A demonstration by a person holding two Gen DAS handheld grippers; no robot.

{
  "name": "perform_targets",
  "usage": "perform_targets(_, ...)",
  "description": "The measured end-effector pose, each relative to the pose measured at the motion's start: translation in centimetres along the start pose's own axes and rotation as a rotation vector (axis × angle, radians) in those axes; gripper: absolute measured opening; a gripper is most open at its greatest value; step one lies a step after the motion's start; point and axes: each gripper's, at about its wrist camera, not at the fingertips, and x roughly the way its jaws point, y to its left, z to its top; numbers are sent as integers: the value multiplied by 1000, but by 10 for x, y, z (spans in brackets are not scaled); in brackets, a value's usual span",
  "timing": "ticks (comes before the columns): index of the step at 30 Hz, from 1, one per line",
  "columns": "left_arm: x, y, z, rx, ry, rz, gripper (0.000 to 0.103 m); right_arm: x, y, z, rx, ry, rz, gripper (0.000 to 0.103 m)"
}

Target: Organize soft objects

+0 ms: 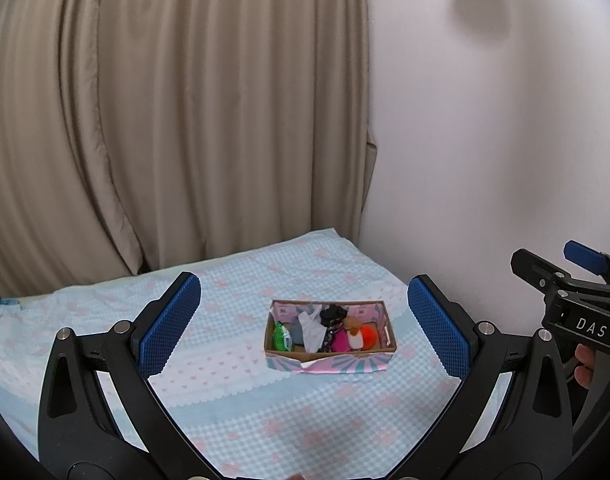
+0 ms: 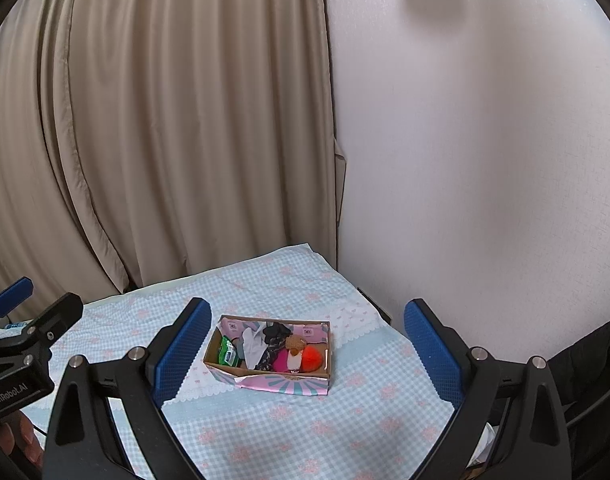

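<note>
A small cardboard box (image 1: 390,334) with pink and teal paper sides sits on the checked bedspread (image 1: 289,412); it also shows in the right wrist view (image 2: 327,360). Inside lie a green packet (image 1: 282,336), white cloth (image 1: 311,328), a black item (image 1: 332,314), a pink item (image 1: 340,342), a small brown plush (image 1: 351,323) and an orange pom-pom (image 1: 370,336). My left gripper (image 1: 305,320) is open and empty, held back from the box. My right gripper (image 2: 305,344) is open and empty, also short of the box; it also shows at the right of the left wrist view (image 1: 577,280).
Beige curtains (image 1: 185,120) hang behind the bed. A white wall (image 1: 485,140) runs along the bed's right side. The bedspread (image 2: 305,420) lies between me and the box. The left gripper's body (image 2: 21,344) shows at the left of the right wrist view.
</note>
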Motion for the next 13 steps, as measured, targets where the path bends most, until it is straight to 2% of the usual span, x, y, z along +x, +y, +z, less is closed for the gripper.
perform_targets(6,2,-3,-1,4,-10,8,103,1,-1,0,2,-1,-1,96)
perform_targets(13,3,-4,-3,28,-49,84,103,7,-1,0,1,17,-9,96)
